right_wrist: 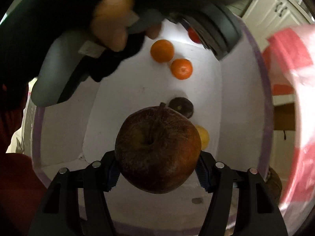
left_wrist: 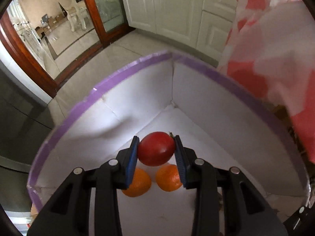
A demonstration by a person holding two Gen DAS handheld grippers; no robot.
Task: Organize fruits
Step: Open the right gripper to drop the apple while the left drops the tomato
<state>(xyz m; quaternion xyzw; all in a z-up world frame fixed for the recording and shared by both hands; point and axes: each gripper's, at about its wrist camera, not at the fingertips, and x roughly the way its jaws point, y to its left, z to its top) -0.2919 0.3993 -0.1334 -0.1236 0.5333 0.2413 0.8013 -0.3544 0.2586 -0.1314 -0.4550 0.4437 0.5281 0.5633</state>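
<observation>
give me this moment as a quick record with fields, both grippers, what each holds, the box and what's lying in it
left gripper: shut on the red tomato, held above the box floor
right gripper: shut on the brown apple, stem toward the camera
box: white inside, purple rim, open top
oranges: two on the box floor, close together, below the tomato
dark round fruit: on the floor behind the apple
yellow fruit: mostly hidden by the apple
pink and white plastic bag: beside the box

Both rigs look the same: matte black plastic left gripper (left_wrist: 156, 149) and right gripper (right_wrist: 157, 175), ribbed blue rubber pads (left_wrist: 131, 162), shiny round silver bolts (left_wrist: 113, 162) behind them.
</observation>
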